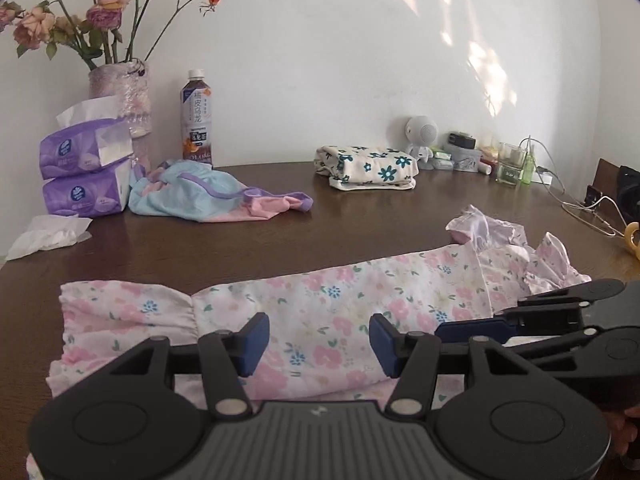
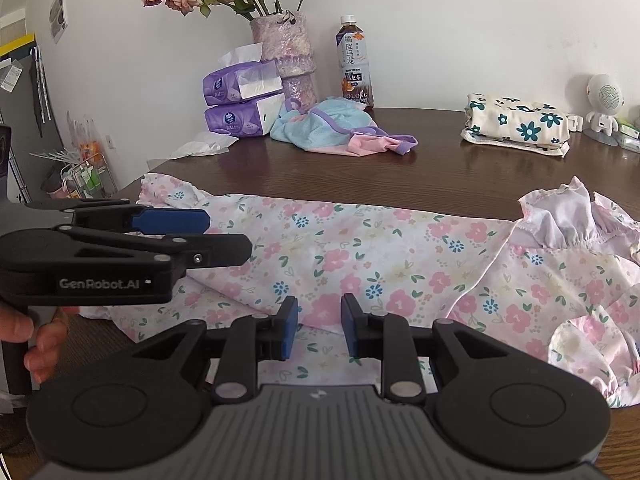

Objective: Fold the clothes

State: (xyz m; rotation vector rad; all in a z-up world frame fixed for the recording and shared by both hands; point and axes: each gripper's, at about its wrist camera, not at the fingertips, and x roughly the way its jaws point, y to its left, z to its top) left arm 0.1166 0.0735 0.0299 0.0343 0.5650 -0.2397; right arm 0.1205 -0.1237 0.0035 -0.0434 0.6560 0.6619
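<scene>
counter (image 1: 280,240): dark wood, set against a white wall; everything listed below is placed relative to it.
floral garment (image 1: 320,308): pink-flowered, laid lengthwise along the counter's near edge, partly folded into a long strip; ruffled end bunched toward the right side of the counter.
left hand-held gripper (image 1: 316,344): held low over the garment's middle at the near edge, blue pads well apart, nothing seen between them.
right hand-held gripper (image 2: 319,330): also over the garment at the near edge, pads apart with a narrower gap, cloth seen below, not pinched.
hand (image 2: 36,340): seen on the left gripper's grip, off the counter's near-left corner.
blue-pink garment (image 1: 208,198): crumpled, at the counter's far left.
folded cloth (image 1: 366,168): cream with teal flowers, stacked neatly at the far middle of the counter.
tissue packs (image 1: 84,168): two purple packs stacked at the far-left corner, a sheet sticking out of the top one.
vase (image 1: 124,96): with dried roses, behind the tissue packs at the wall.
bottle (image 1: 197,120): tea, upright at the far edge, just behind the blue-pink garment.
</scene>
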